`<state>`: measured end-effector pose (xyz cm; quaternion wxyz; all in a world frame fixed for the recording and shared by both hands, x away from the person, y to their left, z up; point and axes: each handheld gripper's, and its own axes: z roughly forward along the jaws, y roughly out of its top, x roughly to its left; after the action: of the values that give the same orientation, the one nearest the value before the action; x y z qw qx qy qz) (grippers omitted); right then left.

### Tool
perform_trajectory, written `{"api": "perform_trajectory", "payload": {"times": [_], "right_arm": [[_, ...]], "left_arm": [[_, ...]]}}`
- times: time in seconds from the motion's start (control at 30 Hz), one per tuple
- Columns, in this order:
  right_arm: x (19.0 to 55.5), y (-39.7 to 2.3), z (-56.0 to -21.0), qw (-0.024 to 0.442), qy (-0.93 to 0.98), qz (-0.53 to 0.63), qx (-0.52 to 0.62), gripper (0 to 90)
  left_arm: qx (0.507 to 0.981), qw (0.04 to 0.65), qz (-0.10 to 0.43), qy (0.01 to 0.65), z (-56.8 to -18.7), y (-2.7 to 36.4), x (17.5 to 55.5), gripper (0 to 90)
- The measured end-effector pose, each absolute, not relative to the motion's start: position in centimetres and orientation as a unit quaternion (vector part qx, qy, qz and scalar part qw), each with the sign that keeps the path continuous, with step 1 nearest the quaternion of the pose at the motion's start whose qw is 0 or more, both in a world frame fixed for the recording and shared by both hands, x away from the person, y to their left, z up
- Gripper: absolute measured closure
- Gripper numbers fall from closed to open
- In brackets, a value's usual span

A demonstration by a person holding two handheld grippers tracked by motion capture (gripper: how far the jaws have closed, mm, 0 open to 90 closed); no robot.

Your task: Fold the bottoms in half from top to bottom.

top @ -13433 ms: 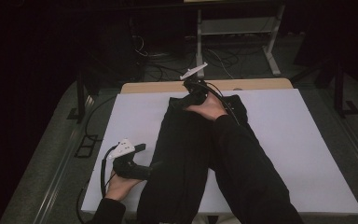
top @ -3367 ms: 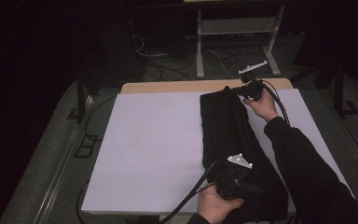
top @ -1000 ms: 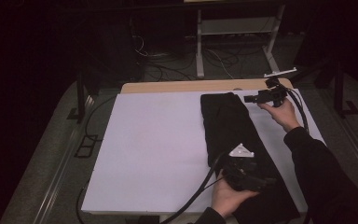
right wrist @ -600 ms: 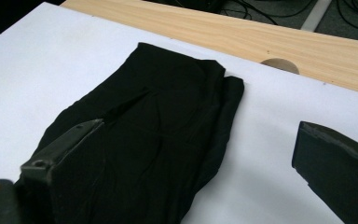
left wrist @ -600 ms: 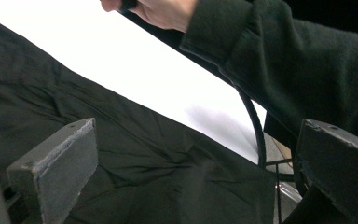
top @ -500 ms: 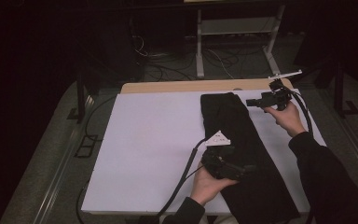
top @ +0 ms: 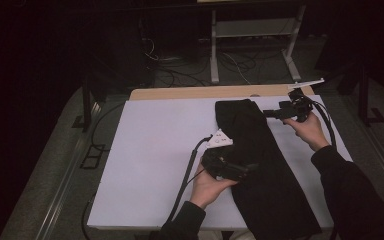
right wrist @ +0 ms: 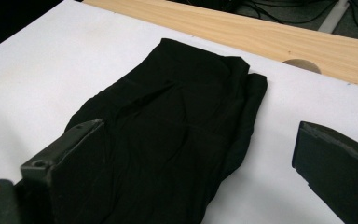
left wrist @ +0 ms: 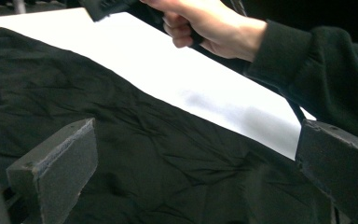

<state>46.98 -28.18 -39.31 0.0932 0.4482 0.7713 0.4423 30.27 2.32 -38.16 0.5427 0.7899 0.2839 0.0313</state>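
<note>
High view: black trousers (top: 265, 165), folded lengthwise, run from upper centre to the bottom right of the white table cover (top: 150, 150). My left gripper (top: 245, 170) sits at frame centre on the fold's left edge, jaws just opened wide, nothing gripped. My right gripper (top: 270, 113) hovers upper right beside the waist end, jaws also spread and empty; looks like both let go so the fold lies flat.

Left gripper view: cloth (left wrist: 135, 154) fills the lower frame below both open jaws; my right hand (left wrist: 209, 25) is top centre.

Right gripper view: waist end (right wrist: 186, 116) centre, wooden table edge (right wrist: 261, 32) across the top, jaws clear of fabric.
</note>
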Motion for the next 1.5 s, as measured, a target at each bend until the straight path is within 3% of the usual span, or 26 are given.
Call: {"api": "perform_trajectory", "payload": {"times": [1.33, 1.5], "right_arm": [[45.7, -26.9, -39.1, 0.091, 0.788, 0.450, 0.411, 3.4], [45.8, -26.8, -39.1, 0.089, 0.789, 0.449, 0.410, 3.5]], "left_arm": [[0.787, 0.526, 0.056, 0.317, -37.1, 5.3, 37.2, 0.0], [0.780, 0.534, 0.041, 0.324, -36.9, 5.8, 38.5, 0.0]]}}
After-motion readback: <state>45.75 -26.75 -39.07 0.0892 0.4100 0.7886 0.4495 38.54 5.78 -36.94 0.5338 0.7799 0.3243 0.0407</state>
